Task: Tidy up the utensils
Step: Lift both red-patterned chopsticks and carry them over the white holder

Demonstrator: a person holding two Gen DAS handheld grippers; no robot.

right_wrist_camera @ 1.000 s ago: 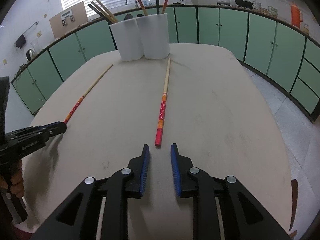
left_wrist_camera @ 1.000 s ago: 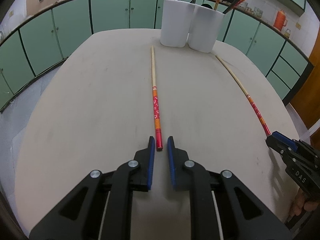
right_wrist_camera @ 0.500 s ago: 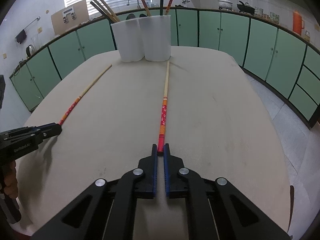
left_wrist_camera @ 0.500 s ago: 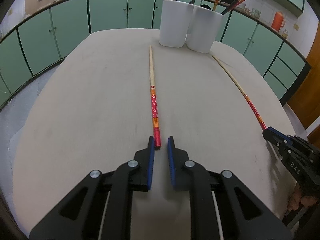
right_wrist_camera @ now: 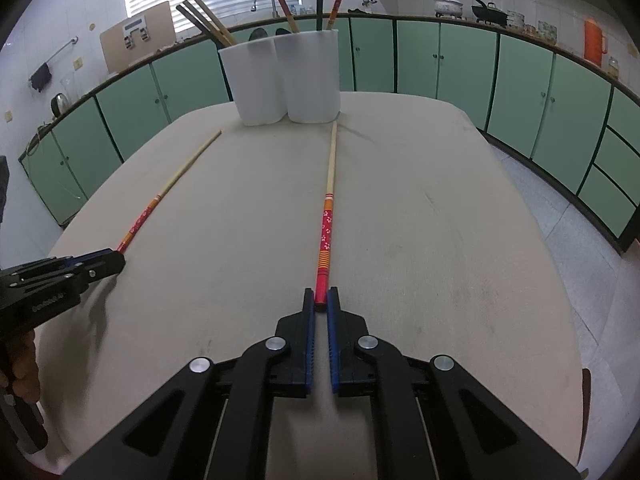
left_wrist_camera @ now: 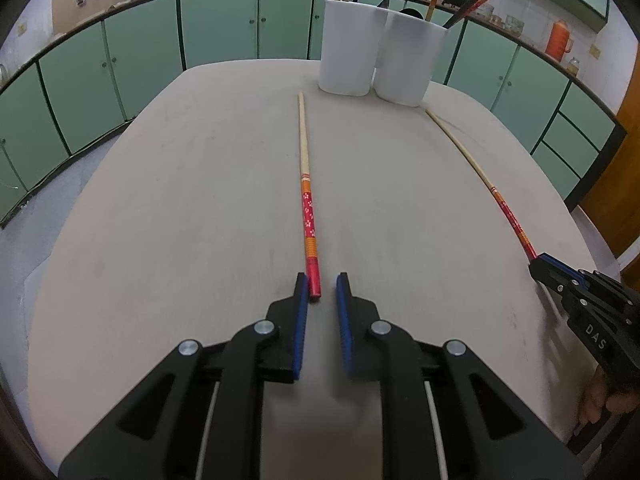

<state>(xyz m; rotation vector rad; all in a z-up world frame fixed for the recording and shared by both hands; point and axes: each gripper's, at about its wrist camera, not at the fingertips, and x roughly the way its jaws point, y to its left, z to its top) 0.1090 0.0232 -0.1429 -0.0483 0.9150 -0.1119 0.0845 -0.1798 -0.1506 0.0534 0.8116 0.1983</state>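
Note:
Two long chopsticks with red and orange patterned ends lie on the beige table. In the left wrist view, my left gripper (left_wrist_camera: 322, 284) is open with the red end of one chopstick (left_wrist_camera: 306, 184) between its fingertips, against the left finger. In the right wrist view, my right gripper (right_wrist_camera: 321, 298) is shut on the red end of the other chopstick (right_wrist_camera: 327, 216), which still lies on the table. Each gripper shows in the other's view: the right one (left_wrist_camera: 538, 266) and the left one (right_wrist_camera: 116, 260). Two white holders (left_wrist_camera: 348, 46) (left_wrist_camera: 408, 60) with utensils stand at the far end.
The beige table (right_wrist_camera: 440, 220) has rounded edges, with floor beyond on the right (right_wrist_camera: 580, 232). Green cabinets (left_wrist_camera: 140, 60) ring the room. The white holders also show in the right wrist view (right_wrist_camera: 280, 76).
The right gripper moved forward and closed on its chopstick's red end. The left gripper edged forward so the chopstick end now lies between its open fingers.

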